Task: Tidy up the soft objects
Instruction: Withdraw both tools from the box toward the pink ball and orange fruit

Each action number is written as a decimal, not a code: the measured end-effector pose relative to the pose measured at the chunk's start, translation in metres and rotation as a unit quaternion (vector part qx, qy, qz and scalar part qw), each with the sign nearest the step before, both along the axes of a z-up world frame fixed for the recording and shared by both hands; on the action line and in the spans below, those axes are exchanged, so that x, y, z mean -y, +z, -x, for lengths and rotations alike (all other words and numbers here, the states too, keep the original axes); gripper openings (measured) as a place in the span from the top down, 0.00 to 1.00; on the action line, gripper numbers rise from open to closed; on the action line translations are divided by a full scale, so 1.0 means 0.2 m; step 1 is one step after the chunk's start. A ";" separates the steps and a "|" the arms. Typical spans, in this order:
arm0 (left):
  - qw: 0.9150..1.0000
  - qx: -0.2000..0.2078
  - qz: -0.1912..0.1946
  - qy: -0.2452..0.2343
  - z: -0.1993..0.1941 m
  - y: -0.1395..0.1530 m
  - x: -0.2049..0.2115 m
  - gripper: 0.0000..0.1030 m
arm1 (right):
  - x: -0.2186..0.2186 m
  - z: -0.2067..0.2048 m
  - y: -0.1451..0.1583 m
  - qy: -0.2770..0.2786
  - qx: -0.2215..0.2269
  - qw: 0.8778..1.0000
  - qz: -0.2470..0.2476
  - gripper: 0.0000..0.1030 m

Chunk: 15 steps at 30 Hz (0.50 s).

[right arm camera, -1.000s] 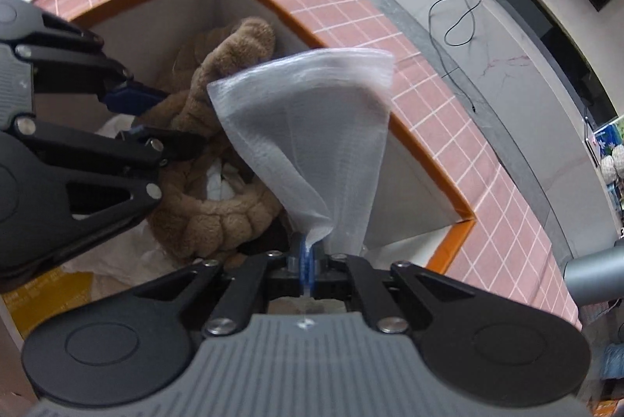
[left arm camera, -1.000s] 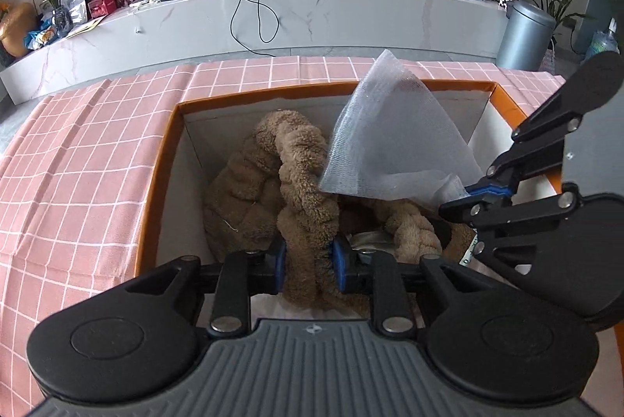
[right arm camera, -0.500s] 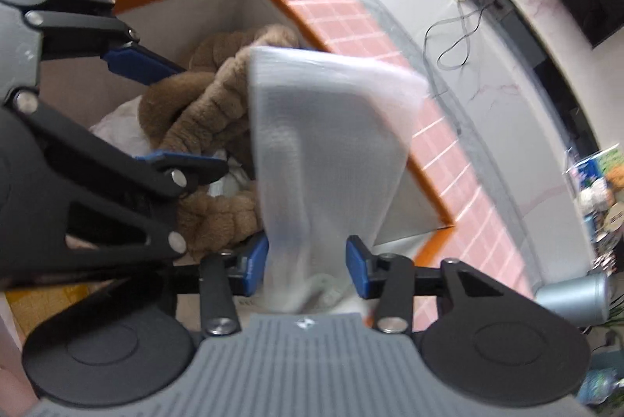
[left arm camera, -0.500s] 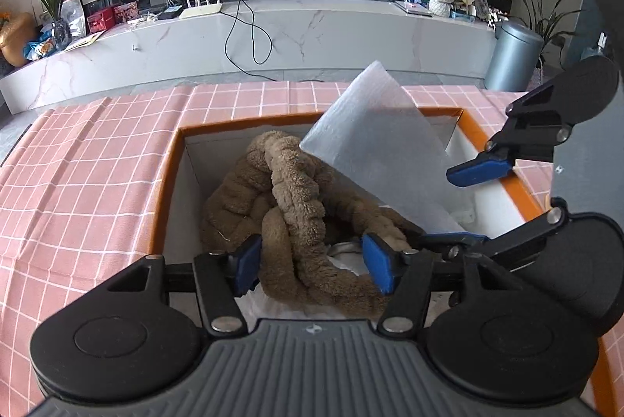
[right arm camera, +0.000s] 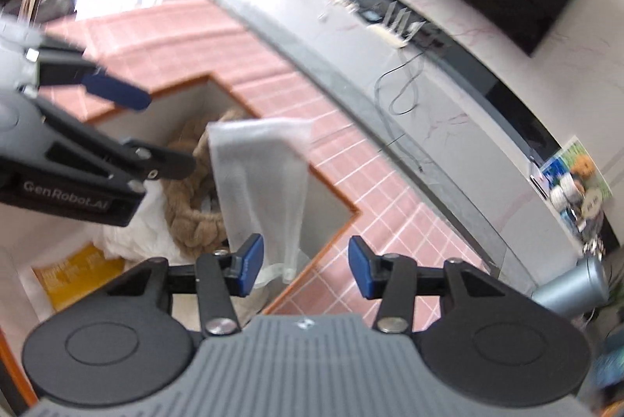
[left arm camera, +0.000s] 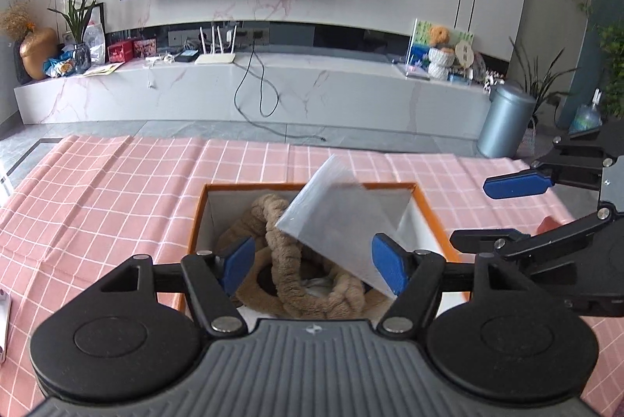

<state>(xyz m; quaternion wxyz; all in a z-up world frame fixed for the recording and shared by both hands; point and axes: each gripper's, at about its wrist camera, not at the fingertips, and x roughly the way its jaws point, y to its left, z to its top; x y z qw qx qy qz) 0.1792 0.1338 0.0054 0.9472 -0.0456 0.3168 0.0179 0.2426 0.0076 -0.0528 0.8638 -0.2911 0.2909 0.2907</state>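
An orange-rimmed box (left arm camera: 429, 210) (right arm camera: 343, 218) sits on the pink checked tablecloth. Inside lie a brown braided plush (left arm camera: 296, 272) (right arm camera: 191, 210) and a white foam sheet (left arm camera: 343, 222) (right arm camera: 261, 179) that leans against the box's far right corner. My left gripper (left arm camera: 318, 265) is open and empty, raised above the box's near side. My right gripper (right arm camera: 306, 265) is open and empty, above the box's right rim; it also shows at the right of the left wrist view (left arm camera: 503, 212).
White crumpled paper (right arm camera: 144, 233) and a yellow packet (right arm camera: 74, 272) lie in the box bottom. The pink tablecloth (left arm camera: 117, 190) surrounds the box. A marble TV bench (left arm camera: 273, 93) and a grey bin (left arm camera: 505, 120) stand beyond the table.
My left gripper let go of the plush and my right let go of the foam sheet. Both opened wide and pulled up and back from the box.
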 end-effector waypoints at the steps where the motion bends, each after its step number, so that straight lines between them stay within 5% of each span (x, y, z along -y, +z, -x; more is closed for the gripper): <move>1: 1.000 0.004 0.005 -0.005 0.02 0.01 0.01 0.22 | 0.04 0.03 0.01 -0.012 0.004 1.000 -0.015 0.54; 7: 0.998 0.039 0.011 -0.040 0.14 0.07 0.15 0.22 | 0.26 0.14 0.09 -0.080 0.018 0.992 -0.094 0.50; 15: 0.993 0.043 0.004 -0.112 0.23 -0.03 0.37 0.24 | 0.62 0.34 -0.03 -0.179 0.017 0.969 -0.168 0.50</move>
